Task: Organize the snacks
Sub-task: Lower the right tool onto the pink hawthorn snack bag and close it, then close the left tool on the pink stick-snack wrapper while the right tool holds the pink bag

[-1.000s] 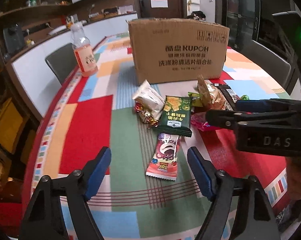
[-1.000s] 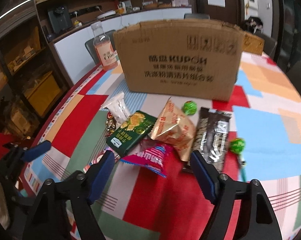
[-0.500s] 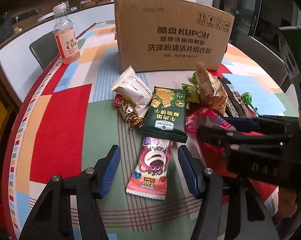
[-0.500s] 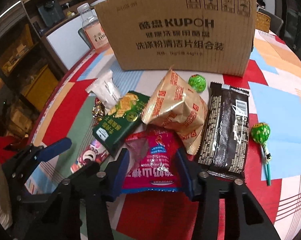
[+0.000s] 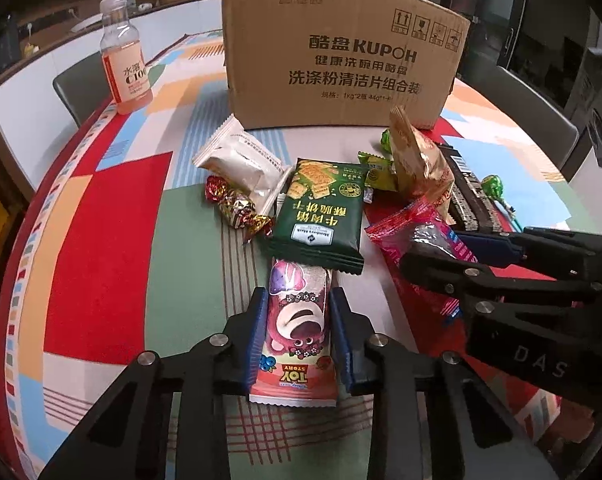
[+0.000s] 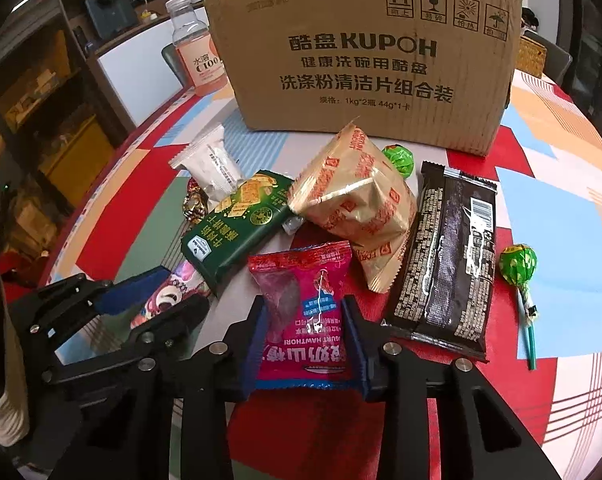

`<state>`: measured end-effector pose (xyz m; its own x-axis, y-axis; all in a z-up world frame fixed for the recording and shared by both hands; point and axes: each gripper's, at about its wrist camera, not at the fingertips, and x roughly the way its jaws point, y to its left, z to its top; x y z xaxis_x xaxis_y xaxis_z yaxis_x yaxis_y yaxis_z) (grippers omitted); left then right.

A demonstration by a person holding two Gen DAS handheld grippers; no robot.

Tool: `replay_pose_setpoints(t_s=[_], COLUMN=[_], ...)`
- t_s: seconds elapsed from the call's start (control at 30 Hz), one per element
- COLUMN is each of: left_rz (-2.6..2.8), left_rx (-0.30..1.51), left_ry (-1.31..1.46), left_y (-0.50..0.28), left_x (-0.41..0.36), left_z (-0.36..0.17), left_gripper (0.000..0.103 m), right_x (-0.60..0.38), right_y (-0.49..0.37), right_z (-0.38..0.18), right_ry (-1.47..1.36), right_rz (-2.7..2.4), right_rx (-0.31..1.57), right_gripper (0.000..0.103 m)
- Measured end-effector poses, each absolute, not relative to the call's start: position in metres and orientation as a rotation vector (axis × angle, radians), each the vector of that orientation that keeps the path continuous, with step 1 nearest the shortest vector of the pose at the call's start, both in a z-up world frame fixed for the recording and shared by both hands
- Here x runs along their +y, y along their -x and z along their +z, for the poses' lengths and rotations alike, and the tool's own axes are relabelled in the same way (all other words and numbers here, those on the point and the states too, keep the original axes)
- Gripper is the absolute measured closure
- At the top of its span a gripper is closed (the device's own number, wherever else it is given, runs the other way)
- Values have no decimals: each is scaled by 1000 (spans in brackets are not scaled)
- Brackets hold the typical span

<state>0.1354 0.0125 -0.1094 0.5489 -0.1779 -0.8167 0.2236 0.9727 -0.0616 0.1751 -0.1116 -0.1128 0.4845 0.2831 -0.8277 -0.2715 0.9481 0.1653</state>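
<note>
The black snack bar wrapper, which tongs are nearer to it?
Right. The right tongs, closing on the red hawthorn packet, sit beside the black snack bar wrapper; the left tongs are farther off.

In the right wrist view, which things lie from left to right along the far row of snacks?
White sealed packet → dark green cracker packet → crinkled gold foil bag → black glossy wrapper bar → green-wrapped lollipop.

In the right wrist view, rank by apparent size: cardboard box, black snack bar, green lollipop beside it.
1. cardboard box
2. black snack bar
3. green lollipop
The box sits farthest from the camera yet looks largest, so this order is safe.
</note>
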Motion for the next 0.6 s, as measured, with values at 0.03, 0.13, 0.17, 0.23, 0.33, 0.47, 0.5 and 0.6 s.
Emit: replay_pose_setpoints(t_s=[0.03, 0.13, 0.17, 0.23, 0.33, 0.47, 0.5, 0.6], left_rz=[-242, -243, -243, -246, -252, -254, -257, -253], left_rx=[965, 960, 952, 943, 924, 895, 891, 867], left_ry=[-38, -24, -22, -23, -28, -34, -38, -51], left_y=[-134, -126, -122, -116, -105, -93, -90, -82], left_x=[14, 16, 16, 15, 13, 12, 12, 12], left_z=[-108, -102, -98, -93, -84, -73, -70, -64], left_gripper=[72, 73, 73, 73, 73, 79, 87, 92], right_x=[-114, -119, -121, -123, -128, -132, -133, -134], right_y=[-173, -165, -163, -159, -151, -139, -137, -129], right_z=[-111, -106, -103, -97, -86, -75, -73, -66], right_ry=[-15, -19, -21, -22, -22, -30, -34, -38], right_rz=[339, 344, 344, 343, 343, 345, 347, 349], right_rx=[1010, 1001, 994, 976, 945, 917, 911, 896], right_gripper=[67, 67, 67, 67, 67, 67, 67, 67])
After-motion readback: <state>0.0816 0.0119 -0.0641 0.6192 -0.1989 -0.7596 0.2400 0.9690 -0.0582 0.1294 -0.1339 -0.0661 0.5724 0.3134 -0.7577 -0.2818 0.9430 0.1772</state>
